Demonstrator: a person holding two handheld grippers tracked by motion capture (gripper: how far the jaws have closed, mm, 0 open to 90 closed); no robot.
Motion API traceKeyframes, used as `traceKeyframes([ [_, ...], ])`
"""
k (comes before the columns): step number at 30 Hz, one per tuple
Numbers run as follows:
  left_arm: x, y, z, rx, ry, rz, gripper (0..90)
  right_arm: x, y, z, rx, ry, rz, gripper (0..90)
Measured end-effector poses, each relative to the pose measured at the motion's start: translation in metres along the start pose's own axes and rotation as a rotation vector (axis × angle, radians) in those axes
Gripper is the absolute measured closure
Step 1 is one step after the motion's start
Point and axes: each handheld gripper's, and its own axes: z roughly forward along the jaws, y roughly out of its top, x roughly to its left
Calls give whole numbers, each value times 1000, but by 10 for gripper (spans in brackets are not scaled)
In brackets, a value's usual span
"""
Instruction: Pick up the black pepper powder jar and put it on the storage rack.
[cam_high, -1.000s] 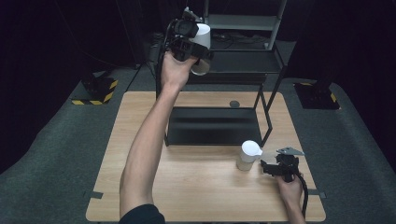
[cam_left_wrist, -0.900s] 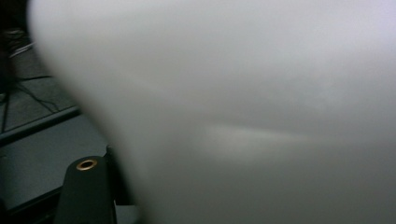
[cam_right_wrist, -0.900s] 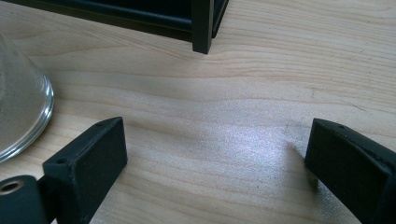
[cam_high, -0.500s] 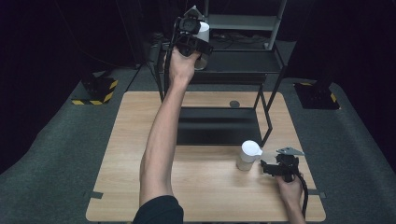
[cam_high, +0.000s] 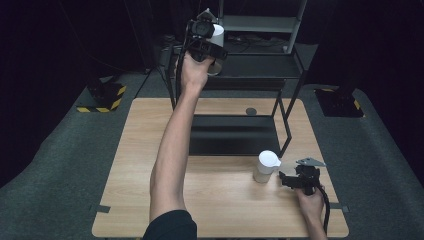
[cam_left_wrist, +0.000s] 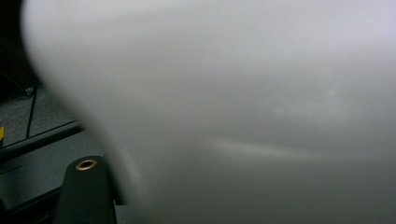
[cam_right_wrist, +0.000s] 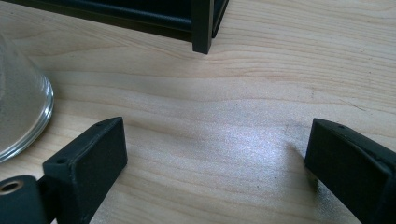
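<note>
We hold the left gripper (cam_high: 212, 47) high at the far side, up by the upper tier of the black shelf rack (cam_high: 260, 65), with its fingers clenched around a white cup (cam_high: 216, 35); in the left gripper view the cup's pale wall (cam_left_wrist: 243, 102) sits pressed right up against the camera. Our right gripper (cam_high: 286, 179) rests low on the wooden counter (cam_high: 135, 150) near its front right corner, fingers (cam_right_wrist: 86, 161) released and spread wide over bare wood. A second white cup (cam_high: 266, 166) stands upright just beside that gripper, in front of the rack's leg (cam_right_wrist: 202, 28).
</note>
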Motion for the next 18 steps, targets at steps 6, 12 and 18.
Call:
traceKeyframes([
  [6, -1, -1, 0, -2, 1, 5, 306, 0, 0, 0, 0, 0, 0, 48],
  [12, -2, -1, 0, 0, 4, 11, 306, 0, 0, 0, 0, 0, 0, 48],
  [18, -2, -1, 0, 1, 2, 8, 303, 0, 0, 0, 0, 0, 0, 48],
])
